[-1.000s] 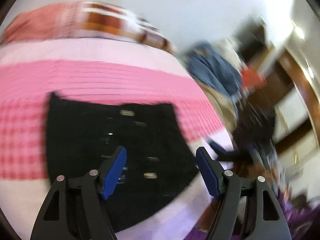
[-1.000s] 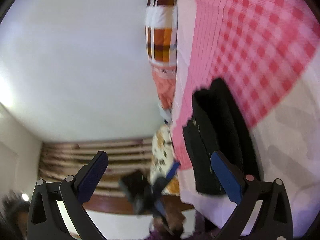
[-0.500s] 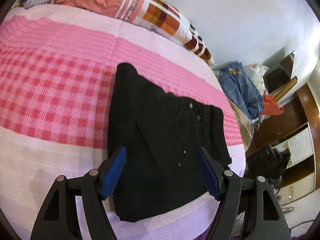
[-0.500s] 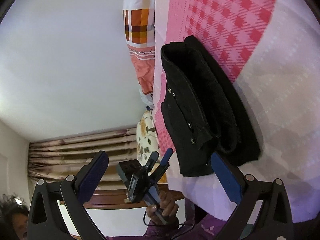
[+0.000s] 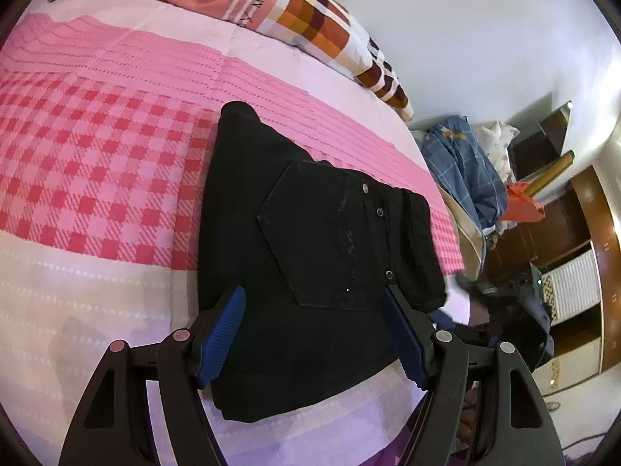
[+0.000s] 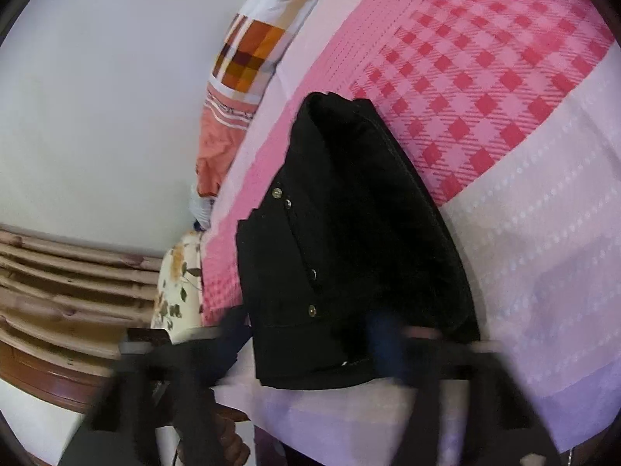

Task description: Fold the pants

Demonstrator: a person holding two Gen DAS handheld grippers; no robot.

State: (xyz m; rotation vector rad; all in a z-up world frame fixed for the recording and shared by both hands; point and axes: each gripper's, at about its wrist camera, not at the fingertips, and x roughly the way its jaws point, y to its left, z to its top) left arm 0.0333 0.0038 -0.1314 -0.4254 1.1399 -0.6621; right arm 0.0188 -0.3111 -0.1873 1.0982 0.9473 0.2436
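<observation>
Black pants (image 5: 310, 256) lie folded into a compact rectangle on the pink checked bedspread (image 5: 97, 178), back pocket and metal rivets facing up. My left gripper (image 5: 314, 334) is open and empty, hovering just above the near edge of the pants. In the right wrist view the same folded pants (image 6: 357, 248) lie near the bed's corner. My right gripper (image 6: 310, 353) is motion-blurred; its fingers look spread apart over the near end of the pants, holding nothing.
A checked orange and white pillow (image 5: 310, 19) lies along the far edge of the bed by the white wall. A pile of clothes (image 5: 465, 171) and a wooden cabinet (image 5: 574, 240) stand right of the bed. A floral cushion (image 6: 174, 291) and curtains (image 6: 58, 272) show in the right wrist view.
Both grippers have swung and come closer to the folded pants. The right gripper is still moving and blurred. The pants have not moved.
</observation>
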